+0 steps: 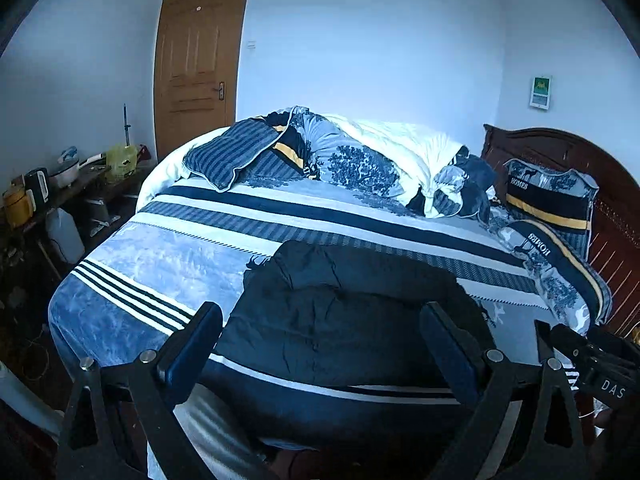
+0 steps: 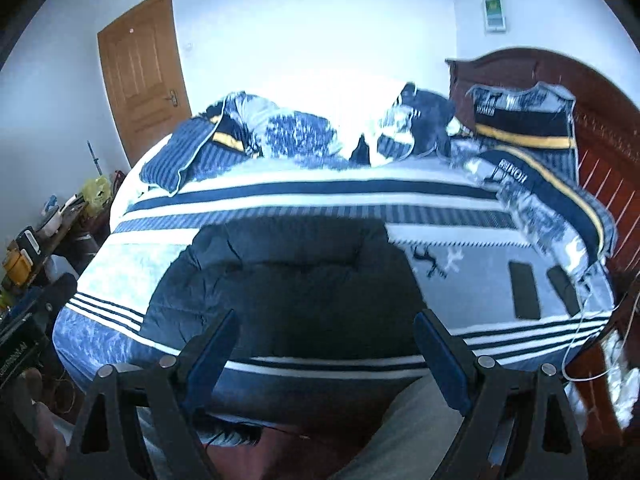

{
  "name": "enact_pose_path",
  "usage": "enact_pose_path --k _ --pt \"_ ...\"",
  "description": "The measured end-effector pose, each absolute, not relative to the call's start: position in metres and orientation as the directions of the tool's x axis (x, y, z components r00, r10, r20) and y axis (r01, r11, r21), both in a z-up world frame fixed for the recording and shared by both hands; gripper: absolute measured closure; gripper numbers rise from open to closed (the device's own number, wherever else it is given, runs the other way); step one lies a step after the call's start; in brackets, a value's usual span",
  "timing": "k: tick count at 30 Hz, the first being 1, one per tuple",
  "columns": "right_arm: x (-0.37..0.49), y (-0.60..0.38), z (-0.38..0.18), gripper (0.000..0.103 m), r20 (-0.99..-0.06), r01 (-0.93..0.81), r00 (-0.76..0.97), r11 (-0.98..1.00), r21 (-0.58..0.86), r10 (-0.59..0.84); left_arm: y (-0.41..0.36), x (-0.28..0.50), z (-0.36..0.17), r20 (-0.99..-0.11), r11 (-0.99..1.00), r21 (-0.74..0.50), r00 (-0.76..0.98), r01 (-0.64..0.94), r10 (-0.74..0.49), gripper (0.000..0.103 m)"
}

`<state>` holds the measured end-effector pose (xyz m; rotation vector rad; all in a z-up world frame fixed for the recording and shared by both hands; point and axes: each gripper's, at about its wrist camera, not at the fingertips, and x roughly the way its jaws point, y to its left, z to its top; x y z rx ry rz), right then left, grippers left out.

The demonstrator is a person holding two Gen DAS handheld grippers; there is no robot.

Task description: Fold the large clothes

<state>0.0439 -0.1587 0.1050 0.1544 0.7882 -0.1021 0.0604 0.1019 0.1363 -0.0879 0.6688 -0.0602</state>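
A dark padded jacket (image 1: 340, 312) lies folded into a compact bundle near the front edge of the bed; it also shows in the right wrist view (image 2: 292, 284). My left gripper (image 1: 322, 316) is open and empty, held above the near edge of the jacket, not touching it. My right gripper (image 2: 324, 322) is open and empty, also held just before the jacket's near edge. The right gripper's body shows at the right edge of the left wrist view (image 1: 592, 356).
The bed (image 1: 160, 256) has a blue and white striped cover, a heaped quilt (image 1: 360, 152) at the far side and pillows (image 1: 552, 196) by the wooden headboard (image 1: 616, 216). Two dark phones (image 2: 524, 288) lie on the bed to the right. A cluttered side table (image 1: 60, 184) stands left, near a wooden door (image 1: 196, 60).
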Motion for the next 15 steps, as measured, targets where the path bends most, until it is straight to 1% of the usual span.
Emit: enact_pose_path --k 3,8,15 --pt "0.037 -0.154 0.118 0.012 -0.696 0.148 0.717 0.984 0.102 -0.036 0.102 0.054 0.143 -0.608 0.993 -0.116 0.788 0.037 -0.100 0.004" --pt "0.027 -0.146 0.133 0.012 -0.678 0.152 0.733 0.985 0.084 -0.055 0.099 0.042 0.153 -0.592 0.994 -0.105 0.801 0.034 -0.090 0.004" --pt "0.017 -0.143 0.143 0.012 -0.662 0.161 0.746 0.984 0.072 -0.074 0.086 0.027 0.161 -0.587 0.996 -0.041 0.805 0.082 -0.091 0.004"
